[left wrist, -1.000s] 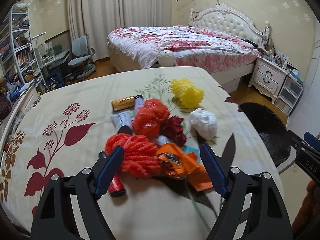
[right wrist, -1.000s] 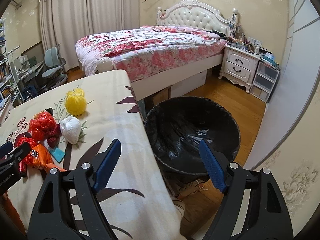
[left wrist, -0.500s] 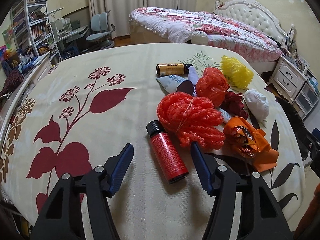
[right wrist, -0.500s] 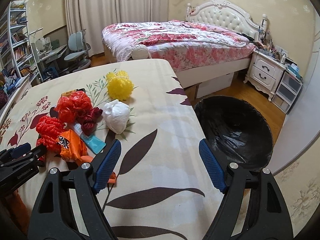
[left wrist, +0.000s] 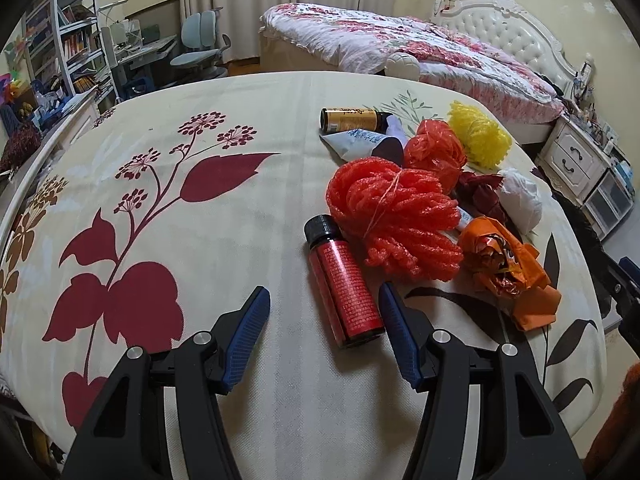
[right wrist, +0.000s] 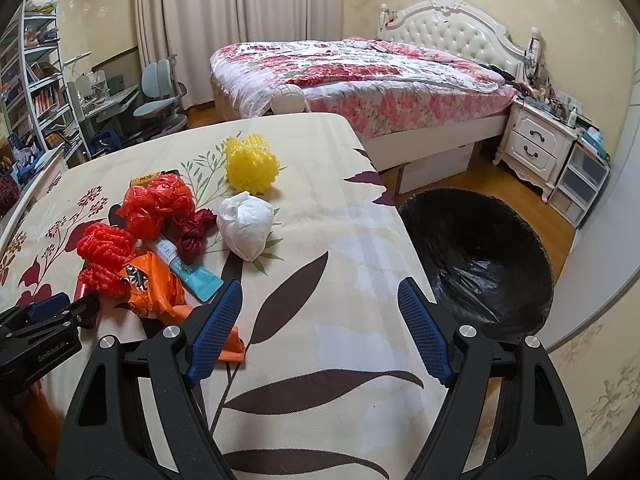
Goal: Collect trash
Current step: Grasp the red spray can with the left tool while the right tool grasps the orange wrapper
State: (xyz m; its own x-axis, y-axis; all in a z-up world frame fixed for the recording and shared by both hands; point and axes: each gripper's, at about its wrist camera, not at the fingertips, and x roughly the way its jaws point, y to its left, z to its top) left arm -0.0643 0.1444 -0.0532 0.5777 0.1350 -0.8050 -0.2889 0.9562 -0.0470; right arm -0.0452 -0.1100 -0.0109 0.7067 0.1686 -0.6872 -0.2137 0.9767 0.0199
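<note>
One red bottle is seen lying on the table, its base between the half-spread, empty left gripper jaws, long axis running away from them. The right gripper, spread empty, is farther off.

Matt woven cloth covers the table, printed with leaves. The red bottle looks glossy under a ribbed black cap. Spongy foam netting in orange-red, crinkly shiny wrapper, soft crumpled white paper. Shiny black plastic lines the bin.
</note>
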